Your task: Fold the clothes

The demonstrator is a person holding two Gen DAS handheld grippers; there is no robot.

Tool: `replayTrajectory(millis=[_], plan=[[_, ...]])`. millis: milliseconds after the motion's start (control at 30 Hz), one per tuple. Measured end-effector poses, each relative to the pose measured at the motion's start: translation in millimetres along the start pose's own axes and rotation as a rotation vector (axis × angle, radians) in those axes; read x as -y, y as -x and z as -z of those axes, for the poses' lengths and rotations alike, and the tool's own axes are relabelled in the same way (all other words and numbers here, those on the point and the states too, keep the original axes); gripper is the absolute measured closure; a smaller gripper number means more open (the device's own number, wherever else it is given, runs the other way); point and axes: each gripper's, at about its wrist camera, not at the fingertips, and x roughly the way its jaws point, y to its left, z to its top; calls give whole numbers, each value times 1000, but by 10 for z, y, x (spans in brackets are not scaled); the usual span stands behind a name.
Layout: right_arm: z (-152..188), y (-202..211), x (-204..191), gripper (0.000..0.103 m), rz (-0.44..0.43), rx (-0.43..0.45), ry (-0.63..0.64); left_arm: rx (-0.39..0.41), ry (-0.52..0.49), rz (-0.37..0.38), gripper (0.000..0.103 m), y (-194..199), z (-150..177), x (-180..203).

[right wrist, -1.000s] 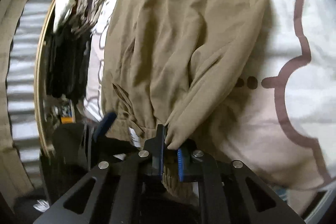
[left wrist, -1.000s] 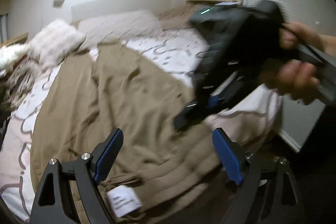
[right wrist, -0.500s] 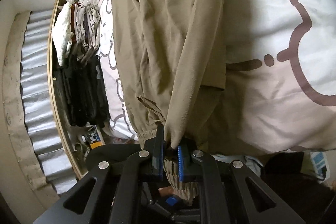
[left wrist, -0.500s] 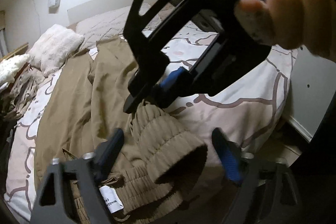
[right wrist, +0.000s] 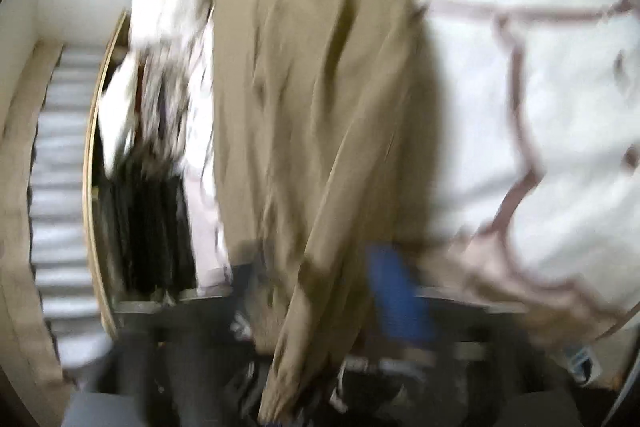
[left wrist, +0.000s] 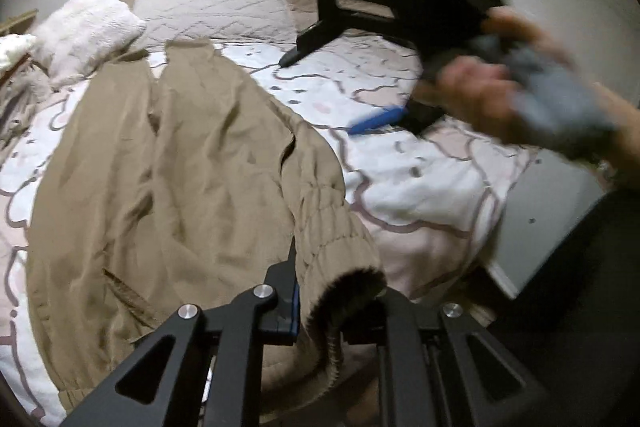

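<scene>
Tan jacket (left wrist: pixel 168 163) lies spread lengthwise on a bed w/ a white patterned duvet (left wrist: pixel 420 187), collar toward the pillows (left wrist: pixel 212 15). Its ribbed sleeve cuff (left wrist: pixel 340 267) sits at the near edge, between the left gripper (left wrist: pixel 320 303) pads, which are closing on it; fabric is pinched. Right gripper (left wrist: pixel 344 91), held in a blurred hand (left wrist: pixel 488 95) over the duvet's right side, has jaws opening, nothing between them. Right wrist view is heavily smeared; the sleeve hangs in front of the lens.

Risks, as a guess: only the cuff edge is gripped, so a quick pull could slip it free. Sleeve may drag the body out of line & wrinkle the fold.
</scene>
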Motion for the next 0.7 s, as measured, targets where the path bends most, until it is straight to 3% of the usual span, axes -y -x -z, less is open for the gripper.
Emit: replayTrajectory(millis=[67, 267, 333, 400, 467, 600, 700], plan=[[-307, 25, 81, 11, 23, 55, 1, -6, 14, 46, 89, 20, -27, -22], [-1156, -489, 314, 12, 89, 47, -16, -26, 49, 113, 89, 5, -133, -181], [-1370, -758, 315, 31, 107, 26, 13, -31, 57, 129, 89, -1, -176, -228], [-1511, -996, 266, 73, 139, -12, 45, -34, 52, 139, 89, 14, -195, -242], [-1580, -1159, 189, 97, 195, -30, 77, -26, 42, 140, 89, 53, -207, -252], [-1574, -892, -218, 99, 209, 105, 187, 14, 46, 147, 89, 220, -181, -347], [-1591, -692, -701, 99, 146, 187, 269, 52, 59, 139, 89, 391, -168, -442]])
